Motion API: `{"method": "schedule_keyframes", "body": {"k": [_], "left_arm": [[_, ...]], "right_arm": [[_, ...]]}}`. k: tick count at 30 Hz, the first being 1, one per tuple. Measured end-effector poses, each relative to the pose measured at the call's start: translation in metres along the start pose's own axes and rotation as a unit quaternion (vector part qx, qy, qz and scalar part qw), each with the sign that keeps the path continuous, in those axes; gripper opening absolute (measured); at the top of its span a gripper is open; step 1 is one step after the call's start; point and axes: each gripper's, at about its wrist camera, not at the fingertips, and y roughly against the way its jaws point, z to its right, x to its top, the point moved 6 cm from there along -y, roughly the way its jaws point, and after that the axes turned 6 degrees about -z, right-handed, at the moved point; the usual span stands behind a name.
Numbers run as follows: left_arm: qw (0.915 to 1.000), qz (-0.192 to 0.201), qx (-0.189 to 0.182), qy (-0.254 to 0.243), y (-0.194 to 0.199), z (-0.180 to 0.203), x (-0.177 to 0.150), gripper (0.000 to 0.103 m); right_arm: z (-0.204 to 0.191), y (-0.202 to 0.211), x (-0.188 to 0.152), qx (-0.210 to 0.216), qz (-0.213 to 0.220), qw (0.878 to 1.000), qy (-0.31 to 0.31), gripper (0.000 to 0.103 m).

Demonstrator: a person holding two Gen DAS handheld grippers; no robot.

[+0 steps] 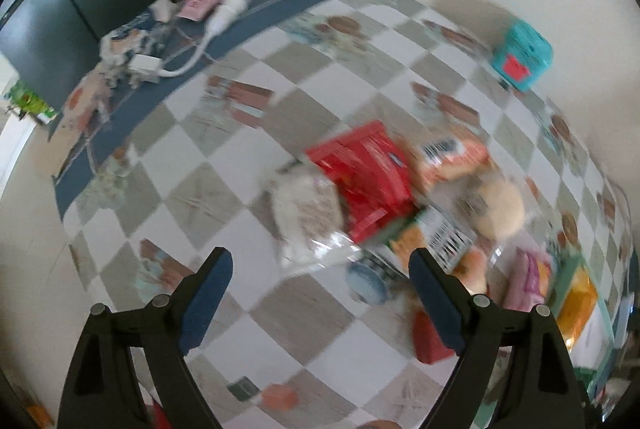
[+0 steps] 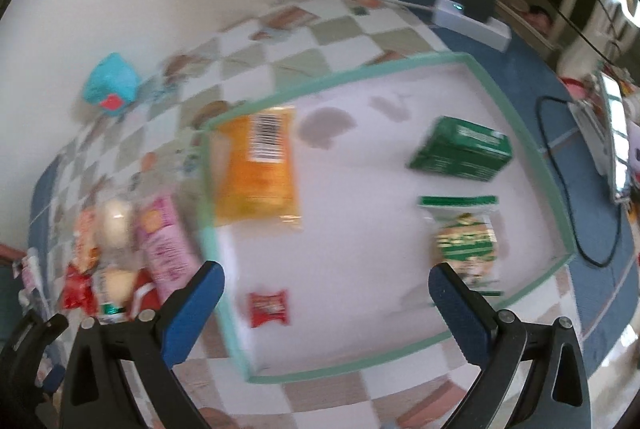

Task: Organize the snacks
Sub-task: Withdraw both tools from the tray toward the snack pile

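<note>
Left hand-held gripper point(image 1: 322, 293): jaws spread wide, nothing between them, hanging above the checked desk point(image 1: 224, 133) at the near edge of the snack pile. Frames are smeared, so labels are unreadable.

Pile, left to right in the left wrist view: clear bag point(image 1: 306, 213) of pale pieces, red bag point(image 1: 366, 177) overlapping it, orange pack point(image 1: 452, 155), a pale round bun point(image 1: 502, 207) in film, pink pack point(image 1: 528, 279).

Judgement: the step in hand is picking the next snack from the pile. The clear bag lies nearest and on top at its loose tail. Best to come straight down over its bulk and pinch across the narrow width, not the slippery tail. The red bag overlaps it and may drag along.

Right hand-held gripper point(image 2: 326, 283): also spread and empty, above the tray point(image 2: 516, 117). The tray holds an orange packet point(image 2: 258, 169) at its left wall, small red sachet point(image 2: 269, 307), green box point(image 2: 460, 149), and green-and-clear pack point(image 2: 466, 241). The middle is bare, with room for the next item.

Around: teal box point(image 1: 520, 59) by the wall, power strip point(image 2: 472, 19) and black cable point(image 2: 568, 189) right of the tray. All well apart from the pile, so no hindrance.
</note>
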Motion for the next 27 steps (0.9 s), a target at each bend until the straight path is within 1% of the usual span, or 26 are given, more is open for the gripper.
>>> {"method": "schedule_keyframes", "body": {"k": [5,8,13,17,20,23,27], "left_arm": [[0.9997,0.005,0.0,0.023,0.002,-0.019,0.01,0.09],[0.9994,0.002,-0.005,0.033,0.001,-0.028,0.014,0.09],[0.9979,-0.008,-0.024,0.06,0.0,-0.045,0.017,0.09],[0.9967,-0.02,-0.042,0.066,-0.005,-0.052,0.021,0.09],[0.9958,-0.019,-0.051,0.074,-0.004,-0.06,0.025,0.09],[0.9947,-0.023,-0.064,0.076,-0.006,-0.067,0.029,0.09],[0.9928,-0.041,-0.068,0.09,-0.018,-0.077,0.031,0.09]], "right_arm": [[-0.03,0.005,-0.008,0.045,0.006,0.999,0.022,0.103],[-0.044,0.008,-0.011,0.046,0.017,0.998,0.04,0.103],[-0.063,0.009,-0.014,0.064,0.025,0.996,0.059,0.103],[-0.088,0.009,-0.021,0.063,0.032,0.992,0.105,0.103],[-0.104,0.005,-0.029,0.073,0.023,0.989,0.128,0.103],[-0.123,-0.004,-0.039,0.071,0.006,0.987,0.147,0.103],[-0.137,-0.026,-0.051,0.071,-0.036,0.986,0.146,0.103]]}}
